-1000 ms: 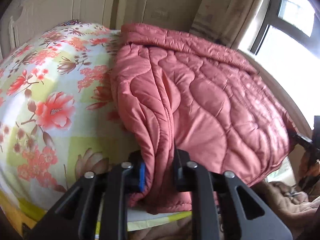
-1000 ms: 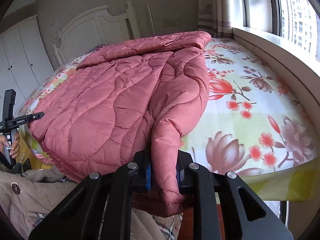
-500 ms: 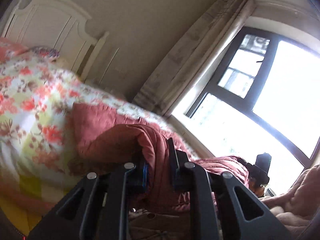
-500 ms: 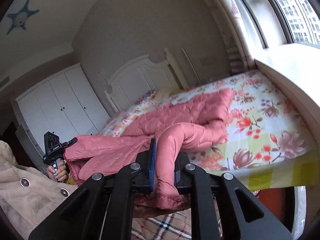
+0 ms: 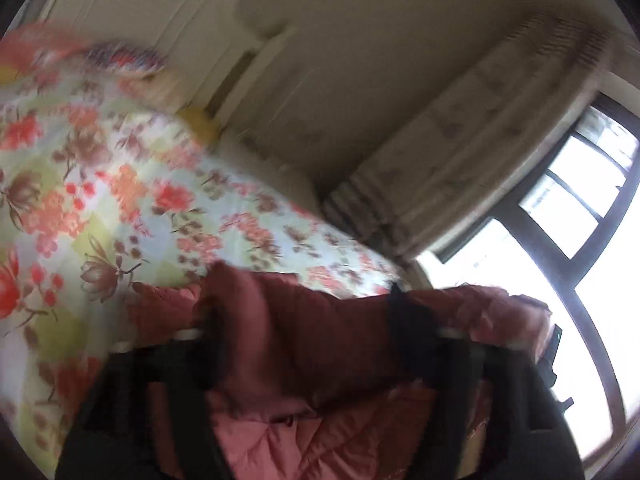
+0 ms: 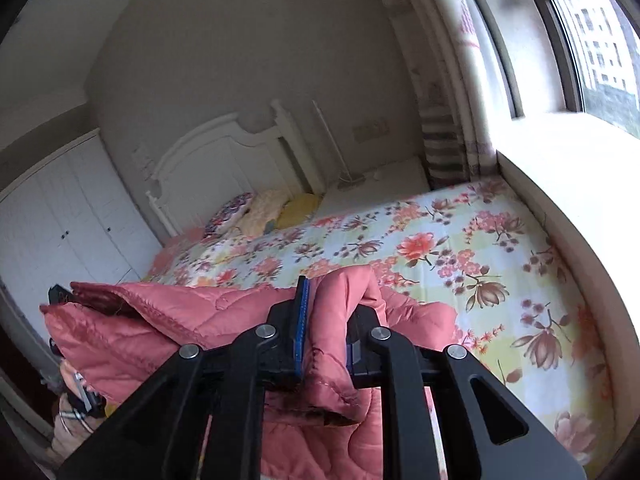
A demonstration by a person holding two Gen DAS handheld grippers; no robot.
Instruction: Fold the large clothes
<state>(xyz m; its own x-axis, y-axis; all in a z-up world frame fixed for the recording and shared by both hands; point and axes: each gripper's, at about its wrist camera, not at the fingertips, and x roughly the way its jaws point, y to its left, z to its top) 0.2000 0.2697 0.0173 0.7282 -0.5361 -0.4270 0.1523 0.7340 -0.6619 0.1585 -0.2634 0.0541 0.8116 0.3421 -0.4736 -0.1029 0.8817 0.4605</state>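
Pink quilted coat, bunched and lifted above the bed's foot

L gripper jaws just sprang wide off quilt; both grippers lifted.

Daylight pours in from the window, blown out to white glare in the left wrist view, which is heavily motion-blurred throughout. The right wrist view is sharper, evenly lit, with fisheye bending and dark vignetted corners.
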